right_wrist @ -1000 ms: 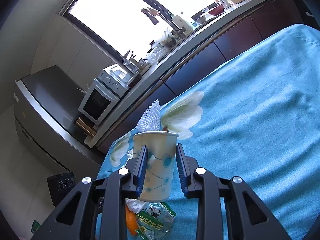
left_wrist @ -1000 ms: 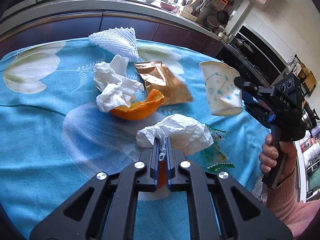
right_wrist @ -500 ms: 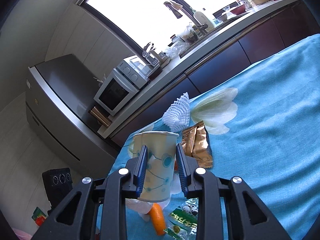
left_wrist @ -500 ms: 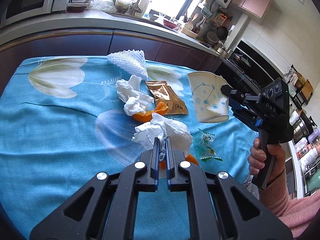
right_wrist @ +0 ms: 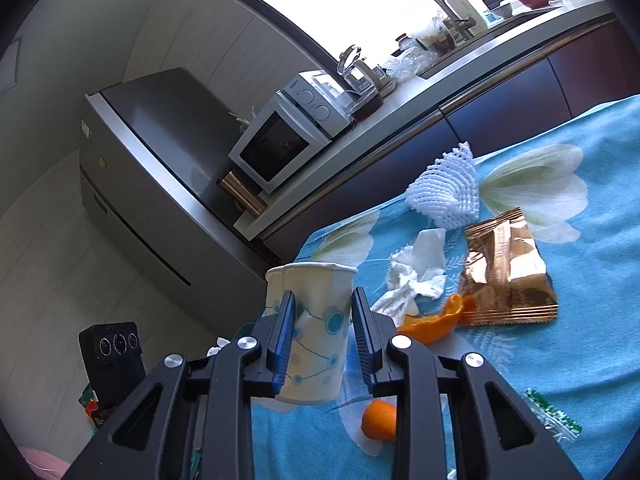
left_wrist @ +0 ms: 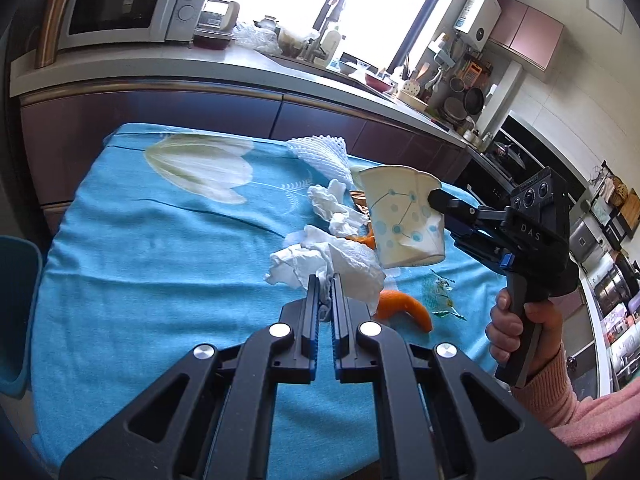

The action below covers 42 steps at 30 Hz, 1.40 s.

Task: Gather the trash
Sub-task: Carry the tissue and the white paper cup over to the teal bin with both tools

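Note:
My left gripper (left_wrist: 326, 282) is shut on a crumpled white tissue (left_wrist: 344, 260), held just above the blue flowered tablecloth (left_wrist: 160, 240). My right gripper (right_wrist: 322, 308) is shut on a white paper cup with blue dots (right_wrist: 316, 320), squeezing its wall in. In the left wrist view that cup (left_wrist: 404, 220) hangs tilted over the other trash, with the right gripper (left_wrist: 440, 220) and a person's hand behind it. On the cloth lie a second tissue (right_wrist: 416, 280), orange peel (right_wrist: 434, 322), a gold wrapper (right_wrist: 506, 272), a white foam net (right_wrist: 446, 192) and a clear green-printed wrapper (right_wrist: 552, 412).
A dark kitchen counter (left_wrist: 200, 92) with a microwave (left_wrist: 132, 4) runs behind the table. A grey fridge (right_wrist: 152, 160) stands at its end. A blue chair (left_wrist: 16, 320) sits by the table's left edge. A small orange piece (right_wrist: 380, 418) lies near the cup.
Both grippers have drawn back and risen from the table. The tissue has come up with the left gripper. In the left wrist view the cup has shifted left over the trash pile.

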Each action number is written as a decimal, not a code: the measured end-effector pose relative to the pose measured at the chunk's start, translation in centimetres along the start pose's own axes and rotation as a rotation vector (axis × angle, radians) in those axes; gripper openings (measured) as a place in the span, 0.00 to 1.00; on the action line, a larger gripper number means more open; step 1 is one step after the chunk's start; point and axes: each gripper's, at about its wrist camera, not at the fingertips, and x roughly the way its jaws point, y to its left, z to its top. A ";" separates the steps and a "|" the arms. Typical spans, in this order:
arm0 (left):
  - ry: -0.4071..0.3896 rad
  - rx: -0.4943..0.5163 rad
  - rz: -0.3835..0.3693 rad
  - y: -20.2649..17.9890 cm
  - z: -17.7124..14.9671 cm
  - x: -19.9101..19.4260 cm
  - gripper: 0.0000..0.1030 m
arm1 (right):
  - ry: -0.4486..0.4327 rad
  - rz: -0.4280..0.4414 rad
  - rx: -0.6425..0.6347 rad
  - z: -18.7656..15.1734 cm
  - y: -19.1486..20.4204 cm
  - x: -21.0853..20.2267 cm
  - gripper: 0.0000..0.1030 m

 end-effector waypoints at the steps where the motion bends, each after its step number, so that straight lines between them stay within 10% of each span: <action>1: -0.005 -0.007 0.007 0.4 -0.1 -0.4 0.05 | 0.009 0.008 -0.005 -0.1 0.4 0.5 0.26; 42: -0.207 -0.249 0.335 14.7 -3.6 -15.8 0.05 | 0.352 0.273 -0.135 -3.4 14.7 20.7 0.26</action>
